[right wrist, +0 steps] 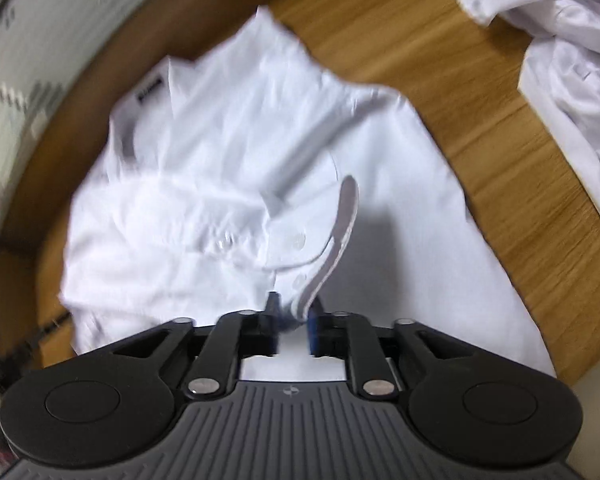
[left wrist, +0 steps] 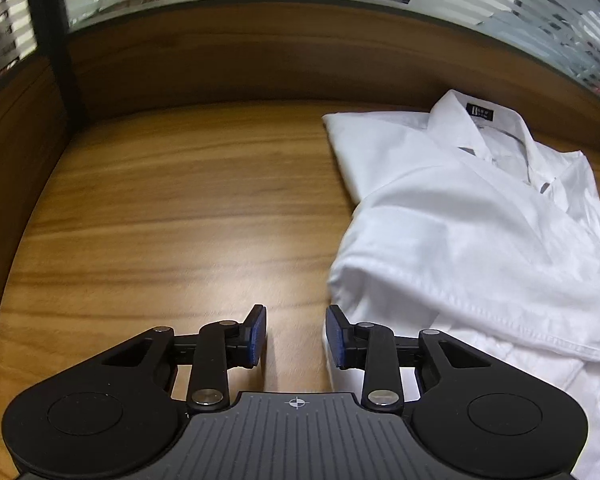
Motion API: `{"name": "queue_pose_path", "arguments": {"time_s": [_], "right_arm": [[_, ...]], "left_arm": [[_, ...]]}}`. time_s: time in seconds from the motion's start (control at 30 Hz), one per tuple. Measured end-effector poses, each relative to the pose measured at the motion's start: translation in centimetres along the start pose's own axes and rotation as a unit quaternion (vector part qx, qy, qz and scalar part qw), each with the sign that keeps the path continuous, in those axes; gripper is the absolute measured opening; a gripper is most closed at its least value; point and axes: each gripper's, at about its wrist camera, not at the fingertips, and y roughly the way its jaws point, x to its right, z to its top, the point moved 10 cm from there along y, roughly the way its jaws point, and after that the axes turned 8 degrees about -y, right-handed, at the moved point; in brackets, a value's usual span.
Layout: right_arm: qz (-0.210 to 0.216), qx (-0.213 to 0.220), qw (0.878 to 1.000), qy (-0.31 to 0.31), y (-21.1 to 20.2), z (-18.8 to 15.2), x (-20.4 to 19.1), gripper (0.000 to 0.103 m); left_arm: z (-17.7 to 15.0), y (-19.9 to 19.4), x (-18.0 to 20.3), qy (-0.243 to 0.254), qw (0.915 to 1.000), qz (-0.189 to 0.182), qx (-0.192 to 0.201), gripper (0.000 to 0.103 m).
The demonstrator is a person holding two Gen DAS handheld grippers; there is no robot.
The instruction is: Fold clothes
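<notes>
A white collared shirt (left wrist: 472, 216) lies on the wooden table (left wrist: 172, 208), collar with a dark label toward the back wall, one sleeve folded across its front. My left gripper (left wrist: 296, 334) hangs open over bare wood just left of the shirt's edge, nothing between its blue pads. In the right wrist view the same shirt (right wrist: 228, 152) fills the middle, blurred by motion. My right gripper (right wrist: 294, 314) is shut on the sleeve cuff (right wrist: 332, 240), which has a grey lining and a button and rises from the fingers above the shirt body.
A second white garment (right wrist: 572, 60) lies crumpled at the table's far right. A wooden back panel (left wrist: 260, 52) topped by striped frosted glass borders the table. Bare wood spreads to the left of the shirt.
</notes>
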Motion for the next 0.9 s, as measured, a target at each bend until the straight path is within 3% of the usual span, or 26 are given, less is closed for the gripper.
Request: {"name": "queue_pose_path", "arguments": {"time_s": [0.13,0.27,0.47,0.5,0.57,0.6,0.77,0.9], "right_arm": [[-0.029,0.014,0.999,-0.017,-0.4,0.2,0.5,0.045],[-0.041,0.033,0.999,0.001,0.1,1.7,1.6,0.047],[-0.043,0.063,0.997,0.01,0.9,4.7,2.4,0.046],[-0.041,0.069,0.997,0.016,0.8,5.1,2.5,0.044],[-0.037,0.08,0.996,0.027,0.7,5.9,2.6,0.025],[-0.035,0.085,0.995,0.033,0.7,6.3,2.7,0.007],[-0.023,0.112,0.991,0.062,0.5,8.3,3.2,0.002],[-0.041,0.114,0.992,0.043,0.4,9.6,3.6,0.002]], "left_arm": [[0.2,0.3,0.3,-0.008,0.9999,-0.01,0.0,0.035],[0.7,0.8,0.9,-0.024,0.9993,-0.027,-0.004,0.035],[1.4,-0.3,-0.1,-0.126,0.9894,-0.072,-0.009,0.033],[1.5,-0.6,-0.5,-0.142,0.9873,-0.071,-0.008,0.033],[1.6,-1.3,-1.3,-0.171,0.983,-0.068,-0.005,0.033],[1.7,-1.6,-1.7,-0.183,0.981,-0.064,-0.003,0.033],[2.5,-2.4,-3.3,-0.224,0.9732,-0.05,0.009,0.033],[3.6,-1.9,-3.5,-0.232,0.9712,-0.051,0.014,0.033]]}}
